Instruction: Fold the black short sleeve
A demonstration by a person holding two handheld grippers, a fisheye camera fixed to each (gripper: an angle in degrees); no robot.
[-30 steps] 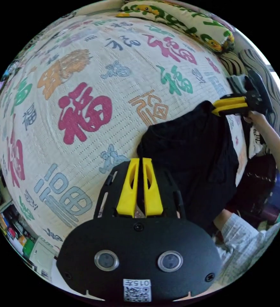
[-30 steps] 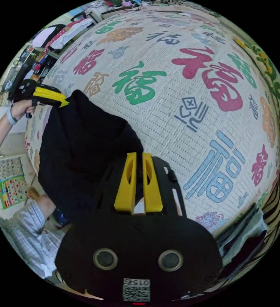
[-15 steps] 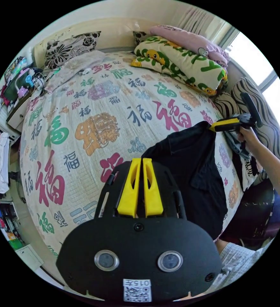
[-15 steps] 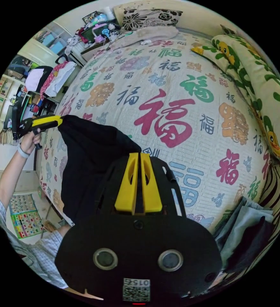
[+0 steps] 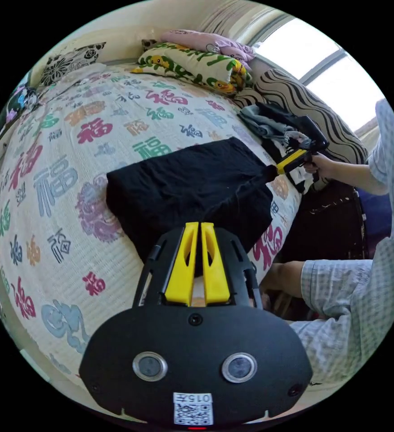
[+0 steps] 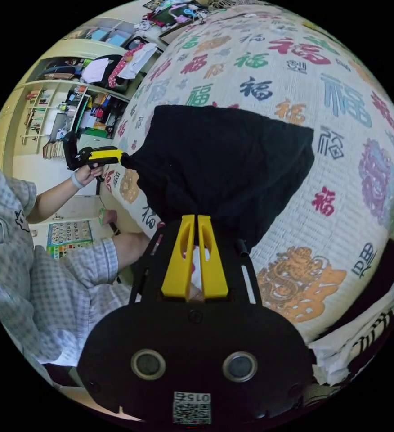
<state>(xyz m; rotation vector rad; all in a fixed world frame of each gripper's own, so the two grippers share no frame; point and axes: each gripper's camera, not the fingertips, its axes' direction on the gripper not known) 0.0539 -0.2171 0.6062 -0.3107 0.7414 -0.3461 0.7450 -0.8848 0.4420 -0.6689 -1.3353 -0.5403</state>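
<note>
With the left tool (image 5: pixel 196 227) and right tool (image 6: pixel 193 220) each clamped on a near corner, the black shirt (image 5: pixel 192 189) lies on the bed (image 5: pixel 62 148) toward twelve o'clock, and uneven pulling could wrinkle it.

Bed (image 5: pixel 57 189) w/ printed cover; black shirt (image 5: pixel 192 184) on it, pillows (image 5: pixel 192 60) at head.

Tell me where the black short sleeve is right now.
The black short sleeve lies spread on the patterned bedspread near the bed's edge, its near corners pinched by the left gripper and right gripper.
</note>
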